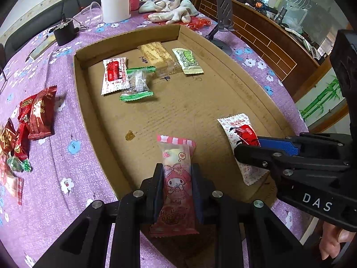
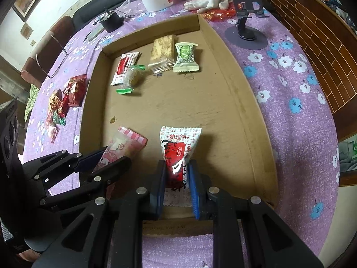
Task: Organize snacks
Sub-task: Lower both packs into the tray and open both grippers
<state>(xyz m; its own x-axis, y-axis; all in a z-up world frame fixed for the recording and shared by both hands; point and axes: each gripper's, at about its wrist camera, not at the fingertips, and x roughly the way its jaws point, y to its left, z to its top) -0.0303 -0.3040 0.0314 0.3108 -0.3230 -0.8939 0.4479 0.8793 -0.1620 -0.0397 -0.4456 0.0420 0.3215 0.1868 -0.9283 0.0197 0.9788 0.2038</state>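
Note:
My left gripper (image 1: pixel 176 167) is shut on a pink cartoon-print snack packet (image 1: pixel 176 178), held over the near end of the shallow cardboard tray (image 1: pixel 89 111). In the right wrist view, my right gripper (image 2: pixel 177 163) is shut on a white-and-red snack packet (image 2: pixel 178 143), low over the tray's near right part (image 2: pixel 256 156). That same right gripper (image 1: pixel 247 147) and packet (image 1: pixel 236 127) show at the right of the left wrist view. The left gripper (image 2: pixel 116 156) with the pink packet (image 2: pixel 125 143) appears at left in the right wrist view. Several packets lie at the tray's far end: white-red (image 1: pixel 113 76), clear-green (image 1: pixel 136 84), tan (image 1: pixel 156 55), pale green (image 1: pixel 187 61).
A pile of red and green snack packets (image 1: pixel 33 116) lies on the purple flowered tablecloth (image 1: pixel 73 178) left of the tray. Beyond the tray stand a white jar (image 1: pixel 115 5), a black charger (image 1: pixel 65 32), a cloth heap (image 1: pixel 171 11) and a phone stand (image 1: pixel 223 26). A wooden counter (image 1: pixel 267 40) runs along the right.

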